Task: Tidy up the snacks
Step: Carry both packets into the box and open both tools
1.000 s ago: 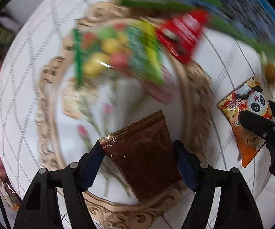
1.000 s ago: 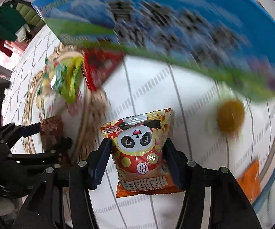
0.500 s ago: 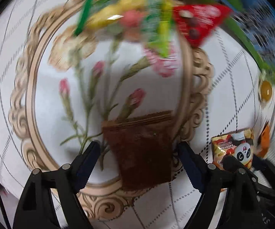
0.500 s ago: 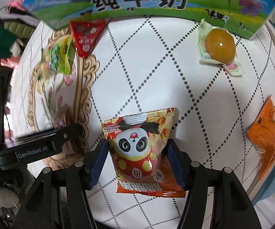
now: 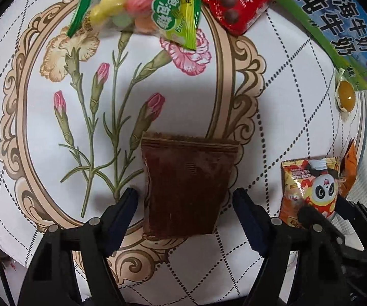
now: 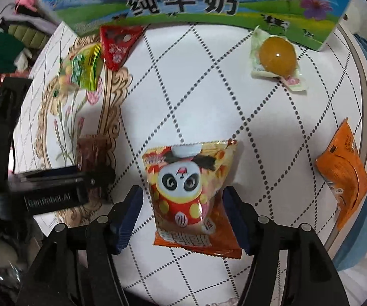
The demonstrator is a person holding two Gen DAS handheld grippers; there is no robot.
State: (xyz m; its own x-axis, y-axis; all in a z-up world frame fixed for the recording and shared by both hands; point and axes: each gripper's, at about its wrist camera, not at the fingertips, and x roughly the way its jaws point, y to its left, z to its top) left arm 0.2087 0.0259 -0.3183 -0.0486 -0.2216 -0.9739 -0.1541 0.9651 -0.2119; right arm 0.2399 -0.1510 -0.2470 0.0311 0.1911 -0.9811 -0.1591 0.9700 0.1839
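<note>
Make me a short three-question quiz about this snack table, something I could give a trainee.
1. True or false: the brown packet lies wholly inside the printed oval frame on the tablecloth.
2. Which snack lies farthest right in the right wrist view? A) panda packet B) orange packet C) brown packet
3. What colour is the triangular packet beside the green candy bag?

Key: 1 false, it lies across the frame's border. 2 B. 3 red.
</note>
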